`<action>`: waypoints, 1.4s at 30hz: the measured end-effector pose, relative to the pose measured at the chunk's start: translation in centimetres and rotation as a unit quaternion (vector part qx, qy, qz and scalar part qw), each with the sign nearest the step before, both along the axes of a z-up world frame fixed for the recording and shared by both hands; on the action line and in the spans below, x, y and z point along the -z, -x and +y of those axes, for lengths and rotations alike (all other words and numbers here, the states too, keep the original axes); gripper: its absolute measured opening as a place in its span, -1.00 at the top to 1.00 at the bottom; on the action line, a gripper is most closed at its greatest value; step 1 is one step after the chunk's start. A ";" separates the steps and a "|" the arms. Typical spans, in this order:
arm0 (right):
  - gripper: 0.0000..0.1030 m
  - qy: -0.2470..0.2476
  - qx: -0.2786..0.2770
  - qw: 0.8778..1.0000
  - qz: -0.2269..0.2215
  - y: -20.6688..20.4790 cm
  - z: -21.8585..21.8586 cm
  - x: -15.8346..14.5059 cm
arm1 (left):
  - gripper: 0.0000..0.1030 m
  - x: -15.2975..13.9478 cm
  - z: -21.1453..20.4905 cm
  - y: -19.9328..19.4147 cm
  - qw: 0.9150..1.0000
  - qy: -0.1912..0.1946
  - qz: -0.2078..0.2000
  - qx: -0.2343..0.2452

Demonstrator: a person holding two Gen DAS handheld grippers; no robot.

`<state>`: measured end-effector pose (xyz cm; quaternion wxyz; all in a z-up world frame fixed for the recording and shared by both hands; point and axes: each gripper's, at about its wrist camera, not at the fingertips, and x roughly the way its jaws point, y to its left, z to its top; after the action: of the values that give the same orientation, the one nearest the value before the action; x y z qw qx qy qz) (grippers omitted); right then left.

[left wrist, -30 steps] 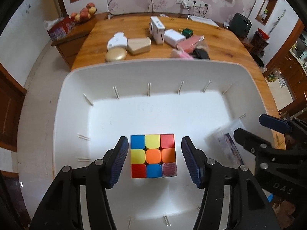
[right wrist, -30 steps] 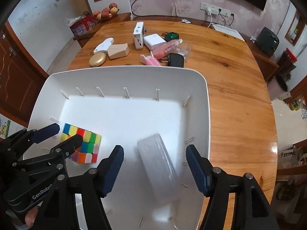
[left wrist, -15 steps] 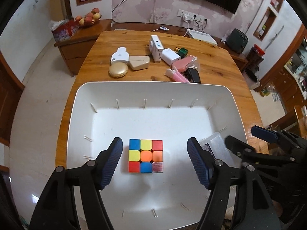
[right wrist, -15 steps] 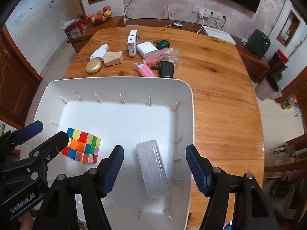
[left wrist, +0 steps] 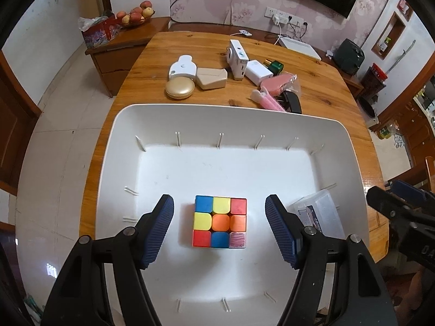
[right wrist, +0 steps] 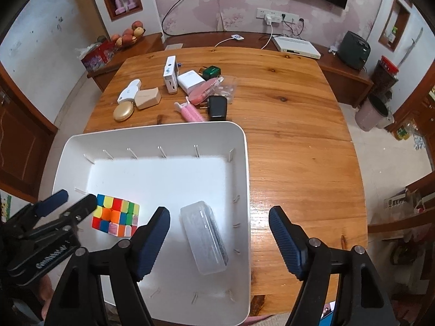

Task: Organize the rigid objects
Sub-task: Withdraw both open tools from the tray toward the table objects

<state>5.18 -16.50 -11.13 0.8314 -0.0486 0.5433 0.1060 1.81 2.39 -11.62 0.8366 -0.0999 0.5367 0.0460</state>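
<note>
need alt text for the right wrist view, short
An open right gripper hovers over a white bin holding a Rubik's cube and a clear plastic case. The open left gripper sits beside the cube; small items lie on the wooden table beyond.

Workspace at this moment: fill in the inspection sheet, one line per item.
Surface: round wooden table, white bin at its near edge.
Job's things: puzzle cube and clear plastic case lie in the bin, apart.
Clutter: gold compact, beige box, white camera, pink items, black charger beyond the bin.
Grippers: left gripper open above the cube; right gripper open above the case.
Cables: wall-socket leads behind the table.
Surroundings: fruit bowl, television, bins.
</note>
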 end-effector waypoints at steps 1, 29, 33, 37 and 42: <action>-0.48 -0.004 0.001 1.000 -0.001 -0.1 -0.1 -0.1 | -0.42 -0.1 0.0 -0.1 1.000 0.000 0.000 -0.001; -0.48 -0.014 0.000 0.998 -0.065 -0.9 1.1 -6.9 | -0.42 -4.7 1.4 -2.2 0.998 -0.020 -0.051 -0.008; -0.48 -0.004 0.001 0.997 -0.071 -2.4 1.6 -7.0 | -0.42 -5.9 1.6 -4.4 0.997 -0.039 -0.060 -0.003; -0.48 0.017 0.003 0.996 -0.082 -4.9 2.1 -7.2 | -0.42 -6.9 2.3 -7.0 0.997 -0.045 -0.064 0.003; -0.47 0.029 0.003 0.995 -0.092 -8.4 2.6 -7.8 | -0.42 -7.8 3.7 -10.6 0.996 -0.062 -0.067 -0.004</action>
<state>13.54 -13.86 -3.38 0.8764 -0.0811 0.4674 0.0827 12.37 6.06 -3.85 0.8752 -0.0526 0.4750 0.0754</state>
